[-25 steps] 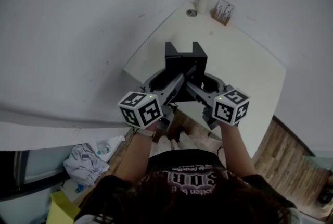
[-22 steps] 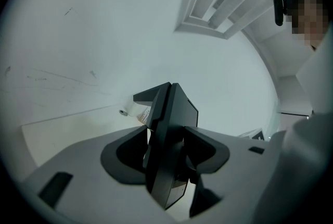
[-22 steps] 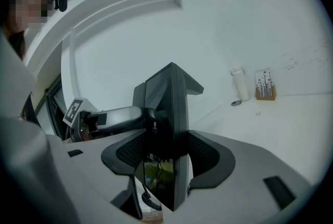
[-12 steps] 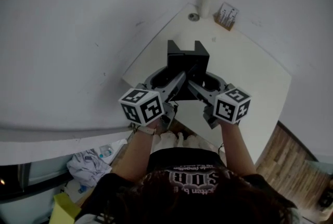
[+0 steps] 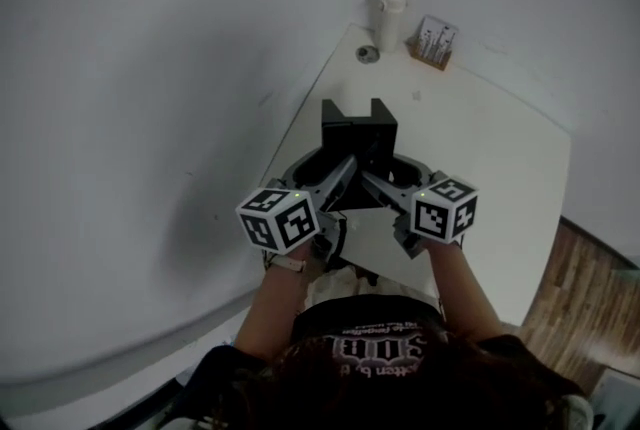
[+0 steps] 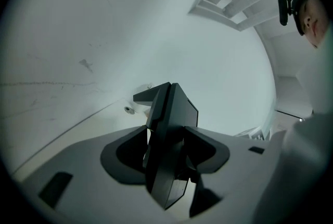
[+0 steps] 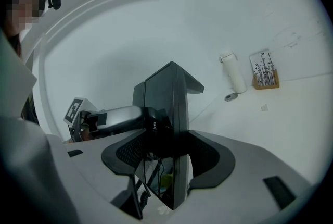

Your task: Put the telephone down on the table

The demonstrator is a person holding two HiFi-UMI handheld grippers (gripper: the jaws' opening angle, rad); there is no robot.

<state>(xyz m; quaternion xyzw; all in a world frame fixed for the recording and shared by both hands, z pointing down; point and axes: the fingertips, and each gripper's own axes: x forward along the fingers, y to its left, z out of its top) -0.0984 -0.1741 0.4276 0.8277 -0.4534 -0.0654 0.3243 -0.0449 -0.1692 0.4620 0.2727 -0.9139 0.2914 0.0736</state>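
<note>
A black telephone hangs over the near left edge of the white table, held from both sides. My left gripper is shut on its left side and my right gripper is shut on its right side. In the left gripper view the telephone stands edge-on between the jaws of the left gripper. In the right gripper view the right gripper clamps the telephone, the left gripper's body shows behind it, and a cord hangs below.
At the table's far corner stand a white bottle, a small wooden holder with cards and a small round object. A grey wall runs along the table's left side. Wooden floor shows at the right.
The head view has swung, so the clutter on the floor at lower left has left the picture. Both grippers keep the same hold on the telephone, which sits a little further over the table.
</note>
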